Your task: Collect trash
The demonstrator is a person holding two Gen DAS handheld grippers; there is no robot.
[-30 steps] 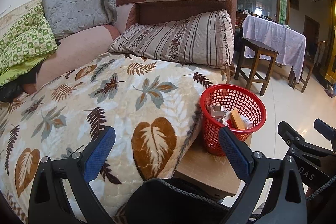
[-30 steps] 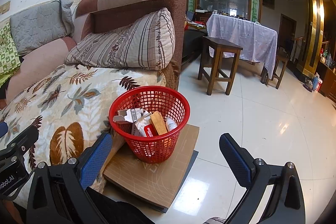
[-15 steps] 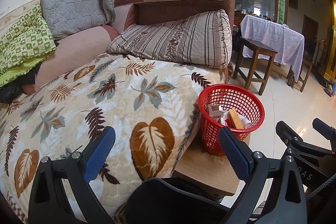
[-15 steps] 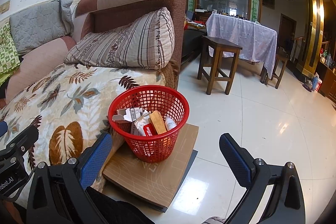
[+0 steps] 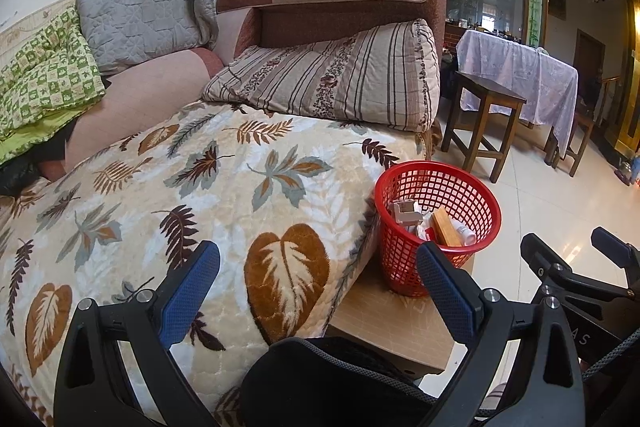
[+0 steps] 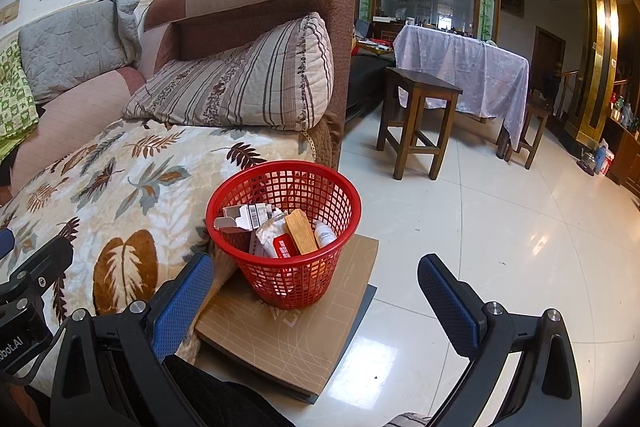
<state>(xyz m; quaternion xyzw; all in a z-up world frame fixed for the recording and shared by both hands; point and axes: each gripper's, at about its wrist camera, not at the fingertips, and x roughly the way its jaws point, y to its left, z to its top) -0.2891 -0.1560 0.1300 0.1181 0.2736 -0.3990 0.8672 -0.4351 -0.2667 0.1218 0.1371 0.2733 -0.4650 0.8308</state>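
Right wrist view: a red basket point(image 6: 283, 235) is seen upright on a brown board point(image 6: 292, 339) that lies on the white tiled floor point(image 6: 500, 247), just beside the sofa's point(image 6: 256, 3) front edge. Trash is held inside it: a white carton point(image 6: 244, 217) with a barcode, crumpled wrapping, a red packet point(image 6: 285, 246), a tan block point(image 6: 301, 231) and a small white bottle point(image 6: 324, 234). The same basket point(image 5: 437, 227) is shown in the left wrist view, with the block point(image 5: 448, 231) leaning against its inner wall.

The right gripper point(image 6: 316, 285) is held low in front of the basket, its jaws spread wide with nothing between the blue pads point(image 6: 182, 301). The left gripper point(image 5: 318, 287) is held over the leaf-patterned blanket point(image 5: 168, 207), jaws likewise spread and empty; the right gripper's black frame is seen at the lower right edge of that view.

A striped pillow point(image 5: 336, 79) is propped against the sofa arm, with a grey cushion point(image 5: 140, 23) and a green quilt point(image 5: 40, 83) further back. A wooden stool point(image 6: 416, 119) and a cloth-covered table point(image 6: 464, 75) are seen well apart across the floor.

Compared with a second ago, almost nothing is changed: the basket and its contents are unmoved, and both grippers are kept open, the left view shifted only slightly.
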